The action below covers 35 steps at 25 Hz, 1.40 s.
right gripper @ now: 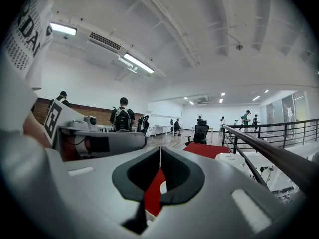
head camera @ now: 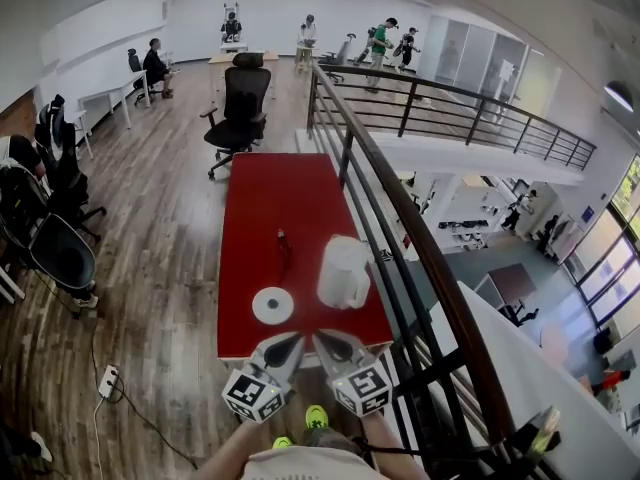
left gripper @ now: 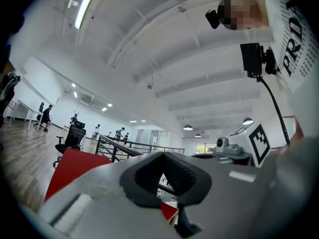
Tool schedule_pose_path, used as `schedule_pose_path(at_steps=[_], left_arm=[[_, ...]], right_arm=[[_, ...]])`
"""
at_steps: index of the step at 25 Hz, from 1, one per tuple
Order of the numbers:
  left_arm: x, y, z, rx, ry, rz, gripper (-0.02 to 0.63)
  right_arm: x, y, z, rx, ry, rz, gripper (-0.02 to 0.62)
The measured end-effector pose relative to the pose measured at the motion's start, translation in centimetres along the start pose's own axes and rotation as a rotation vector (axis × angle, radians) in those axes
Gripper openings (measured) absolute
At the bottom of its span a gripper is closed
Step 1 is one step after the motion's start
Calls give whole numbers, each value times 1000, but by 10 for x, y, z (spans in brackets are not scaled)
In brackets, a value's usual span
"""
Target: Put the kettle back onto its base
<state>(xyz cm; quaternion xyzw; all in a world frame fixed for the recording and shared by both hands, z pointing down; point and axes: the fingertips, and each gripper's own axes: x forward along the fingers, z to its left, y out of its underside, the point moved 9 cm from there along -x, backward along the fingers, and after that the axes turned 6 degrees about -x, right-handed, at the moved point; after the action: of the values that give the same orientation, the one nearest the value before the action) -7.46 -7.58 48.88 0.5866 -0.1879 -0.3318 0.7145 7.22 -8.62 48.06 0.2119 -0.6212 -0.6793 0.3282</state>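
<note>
Kettle (head camera: 343,273) upright, centre-right of frame, just above right claw (head camera: 322,340); base (head camera: 272,305) above left claw (head camera: 296,342). Both claws closed, empty.

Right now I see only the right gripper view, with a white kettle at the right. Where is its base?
Observer: The base lies flat on the red table, left of the kettle, not touching it.
Operator: Is anything else on the table?
Observer: A small red object stands beyond the base; I cannot tell what it is.
Operator: And the left gripper?
Observer: The left gripper is at the table's near edge, jaws shut, empty.
</note>
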Motion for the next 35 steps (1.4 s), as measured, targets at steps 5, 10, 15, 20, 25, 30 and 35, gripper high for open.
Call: schedule_pose_path(at_steps=[5,10,15,20,25,30,35], left_arm=[[20,-1,13,4,-35,5,-8],[43,5,28,-6,-66,15,-9],[70,15,43,-14,-78,28,-9],[98,24,60,3,-90,45,-8],[122,38,70,12,-98,56,-8],[145,53,78,10,-85,67,-9],[168,65,82,-1,-56,95,-8]], right_arm=[[18,-1,-25,1,-35,4,6],[36,8,-49,-2,-71,20,6],[49,20,-79,10,-70,38,6],[67,30,-108,6,-61,47,6],[74,42,-126,-6,-62,86,27],[77,55,-150,-47,8,136,115],[73,65,-170,-96,100,185,147]])
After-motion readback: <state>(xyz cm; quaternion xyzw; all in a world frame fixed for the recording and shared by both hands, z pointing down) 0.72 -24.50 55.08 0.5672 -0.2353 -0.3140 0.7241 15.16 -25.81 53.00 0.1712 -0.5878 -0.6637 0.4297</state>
